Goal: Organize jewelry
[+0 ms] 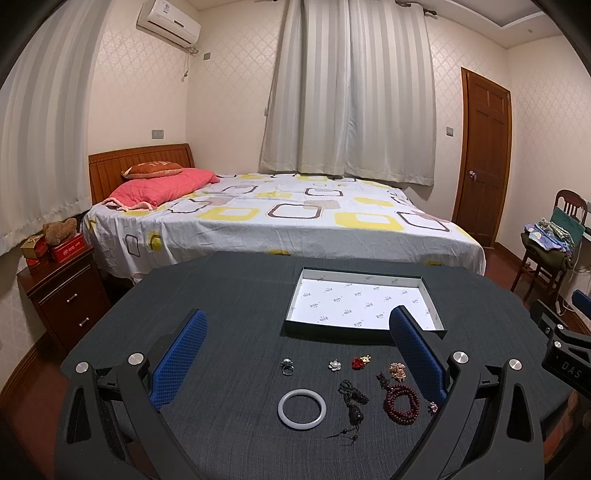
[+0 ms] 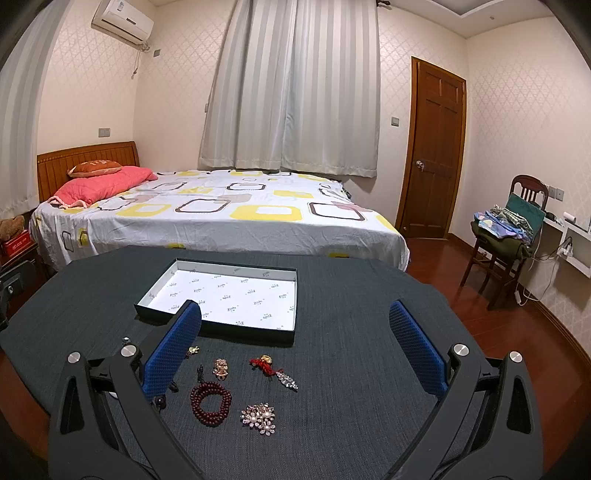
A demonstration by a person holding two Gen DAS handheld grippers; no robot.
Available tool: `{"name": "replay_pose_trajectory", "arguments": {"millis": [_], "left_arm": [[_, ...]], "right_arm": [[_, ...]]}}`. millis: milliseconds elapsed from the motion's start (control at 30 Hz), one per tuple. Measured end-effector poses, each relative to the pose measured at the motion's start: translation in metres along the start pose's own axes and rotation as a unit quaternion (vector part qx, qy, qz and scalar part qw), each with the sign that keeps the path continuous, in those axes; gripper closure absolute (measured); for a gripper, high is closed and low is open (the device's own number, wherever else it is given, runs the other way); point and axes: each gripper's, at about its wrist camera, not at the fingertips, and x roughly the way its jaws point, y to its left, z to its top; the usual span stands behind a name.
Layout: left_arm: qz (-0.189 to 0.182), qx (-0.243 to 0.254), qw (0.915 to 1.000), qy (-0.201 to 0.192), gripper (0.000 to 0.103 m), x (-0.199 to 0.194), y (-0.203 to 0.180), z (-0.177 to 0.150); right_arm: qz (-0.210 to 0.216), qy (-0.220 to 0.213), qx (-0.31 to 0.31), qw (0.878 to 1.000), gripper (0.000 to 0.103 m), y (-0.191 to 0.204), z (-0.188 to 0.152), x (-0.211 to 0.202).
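A dark grey woven-cloth tabletop (image 1: 229, 295) carries a shallow white-lined cardboard box lid with dark outer walls (image 1: 364, 301), open side up; nearer the cameras the jewelry lies loose on the cloth: a pale grey-white bangle (image 1: 301, 409), a coiled dark red bead bracelet (image 2: 211, 402), a pearl-and-crystal flower brooch (image 2: 258, 416), a red knotted charm (image 2: 264, 363) and a small silver ring (image 1: 287, 366); none is in the lid. The left tongs (image 1: 293, 345) and right tongs (image 2: 293, 341) both hover above the cloth, blue pads spread wide, gripping nothing. Beyond stand a bed with yellow-squared white sheet (image 1: 295, 214), pale striped curtains (image 1: 351, 92), a brown wooden door (image 1: 485, 155) and a wall air conditioner (image 1: 168, 24).
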Motion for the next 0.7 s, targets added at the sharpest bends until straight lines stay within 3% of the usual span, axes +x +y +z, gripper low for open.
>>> {"name": "replay_pose_trajectory", "arguments": {"millis": [700], "left_arm": [[0.000,0.000,1.0000,0.000,0.007,-0.0001,0.0007,0.0000]], "right_arm": [[0.000,-0.001,0.000,1.000,0.004,0.0003,-0.0032,0.0005]]}}
